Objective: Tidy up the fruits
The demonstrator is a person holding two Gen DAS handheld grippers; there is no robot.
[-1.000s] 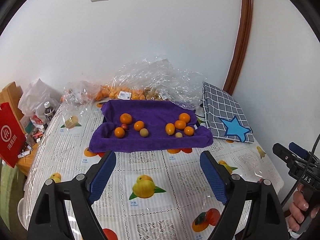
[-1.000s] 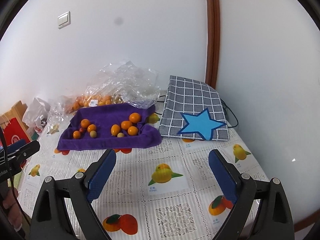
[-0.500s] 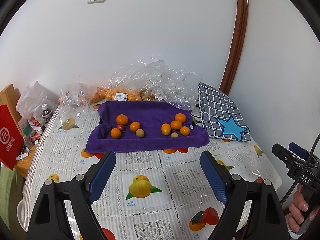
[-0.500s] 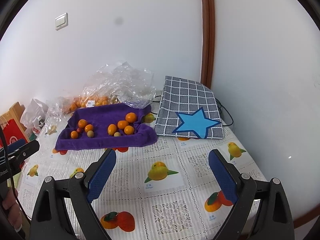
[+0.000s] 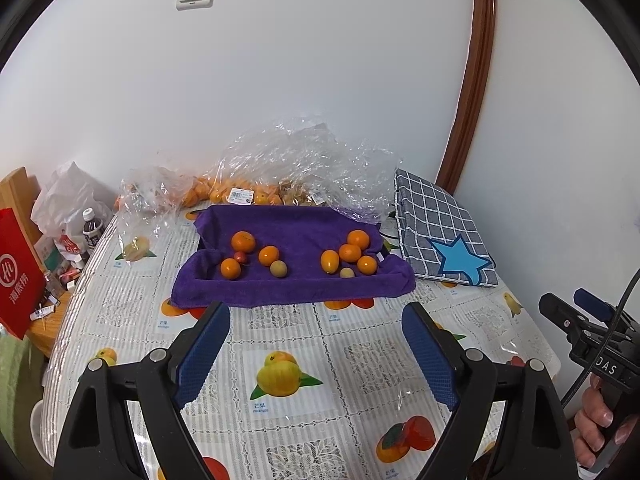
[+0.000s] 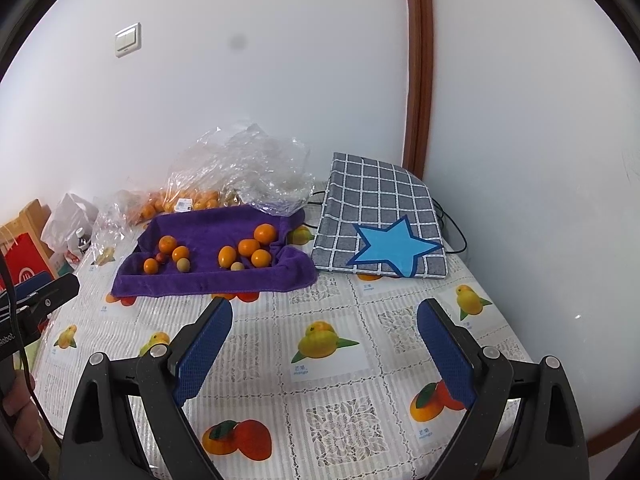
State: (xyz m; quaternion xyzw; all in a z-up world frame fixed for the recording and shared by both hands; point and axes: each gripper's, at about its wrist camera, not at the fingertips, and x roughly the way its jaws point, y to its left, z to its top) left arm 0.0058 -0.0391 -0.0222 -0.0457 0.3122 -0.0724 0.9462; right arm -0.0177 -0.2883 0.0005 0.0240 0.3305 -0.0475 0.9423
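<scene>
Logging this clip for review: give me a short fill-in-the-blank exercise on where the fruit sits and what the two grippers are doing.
1. The loose fruits lie on a ____ towel.
2. The fingers of the left gripper are ____ and hold nothing.
3. The checked cushion bears a blue ____.
4. The right gripper hangs over the tablecloth, holding ____.

Missing words: purple; open; star; nothing

Ten small fruits (image 5: 269, 255) are lying in two loose clusters on the purple towel (image 5: 296, 292): mostly orange citrus, two dull beige-green ones, one tiny red.
</scene>
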